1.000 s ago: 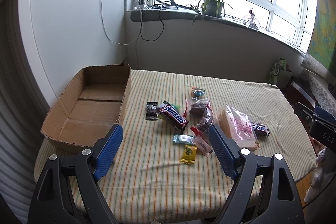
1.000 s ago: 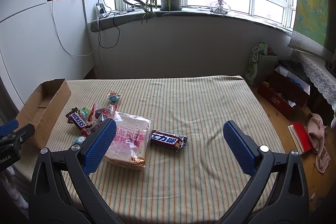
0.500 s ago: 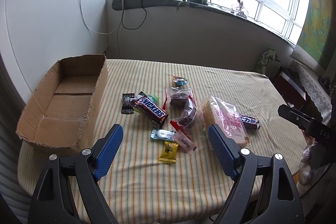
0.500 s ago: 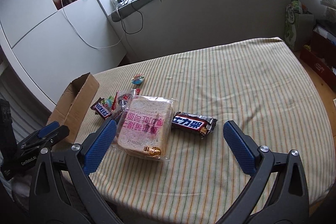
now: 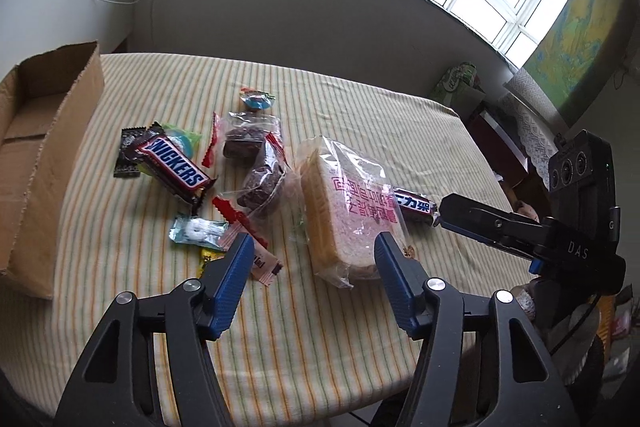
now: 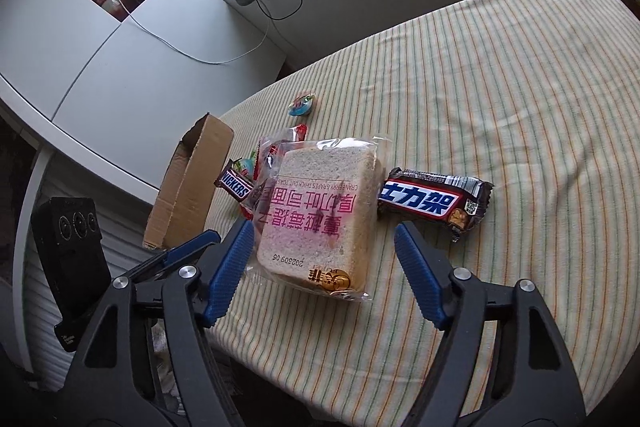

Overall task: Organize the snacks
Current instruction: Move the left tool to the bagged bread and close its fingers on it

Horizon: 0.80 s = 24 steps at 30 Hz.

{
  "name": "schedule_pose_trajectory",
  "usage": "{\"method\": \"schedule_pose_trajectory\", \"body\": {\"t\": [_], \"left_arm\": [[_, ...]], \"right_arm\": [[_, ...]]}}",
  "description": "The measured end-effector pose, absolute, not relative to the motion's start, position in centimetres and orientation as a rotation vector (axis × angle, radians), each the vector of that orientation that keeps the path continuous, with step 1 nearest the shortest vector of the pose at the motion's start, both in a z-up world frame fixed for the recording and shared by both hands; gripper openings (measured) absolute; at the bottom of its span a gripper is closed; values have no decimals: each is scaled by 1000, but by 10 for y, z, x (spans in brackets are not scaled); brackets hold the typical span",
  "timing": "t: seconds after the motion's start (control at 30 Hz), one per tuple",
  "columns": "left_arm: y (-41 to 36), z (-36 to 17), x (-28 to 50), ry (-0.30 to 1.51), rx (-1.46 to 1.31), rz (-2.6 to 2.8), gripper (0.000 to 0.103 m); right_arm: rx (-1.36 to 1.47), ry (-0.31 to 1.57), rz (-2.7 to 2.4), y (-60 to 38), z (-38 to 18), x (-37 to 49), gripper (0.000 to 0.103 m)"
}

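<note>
Observing left gripper (image 5: 314, 281) low centre of left view, jaws just been closing, nothing between, pads clear of striped tablecloth (image 5: 320, 339). We note right gripper (image 6: 324, 273) likewise narrowing, released, straddling near end of bagged toast (image 6: 320, 215) without contact. Beyond toast: dark bar (image 6: 434, 203) right, Snickers (image 5: 174, 163) and small sweets left. We see cardboard box (image 5: 44, 147) far left.

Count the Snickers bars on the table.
2: one Snickers bar near the cardboard box; another Snickers bar on the bread bag's far side. None seem hidden.
</note>
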<state>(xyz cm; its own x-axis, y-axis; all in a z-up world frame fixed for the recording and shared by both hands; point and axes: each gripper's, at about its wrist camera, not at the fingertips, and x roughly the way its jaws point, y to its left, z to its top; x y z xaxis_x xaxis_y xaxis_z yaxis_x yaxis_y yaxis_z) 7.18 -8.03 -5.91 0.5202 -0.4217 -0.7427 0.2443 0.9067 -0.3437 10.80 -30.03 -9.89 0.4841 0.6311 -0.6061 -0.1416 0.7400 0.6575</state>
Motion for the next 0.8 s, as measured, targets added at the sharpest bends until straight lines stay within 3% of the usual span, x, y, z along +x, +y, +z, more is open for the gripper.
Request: {"method": "schedule_pose_trajectory", "body": {"t": [0.1, 0.5, 0.8], "left_arm": [[-88, -63, 78, 959, -207, -422, 55], [-109, -81, 100, 1025, -205, -478, 39], [-108, -88, 106, 1042, -227, -494, 38]], "right_arm": [[587, 983, 525, -295, -105, 116, 66], [627, 1072, 544, -287, -126, 135, 57], [623, 1082, 559, -284, -126, 139, 48]]}}
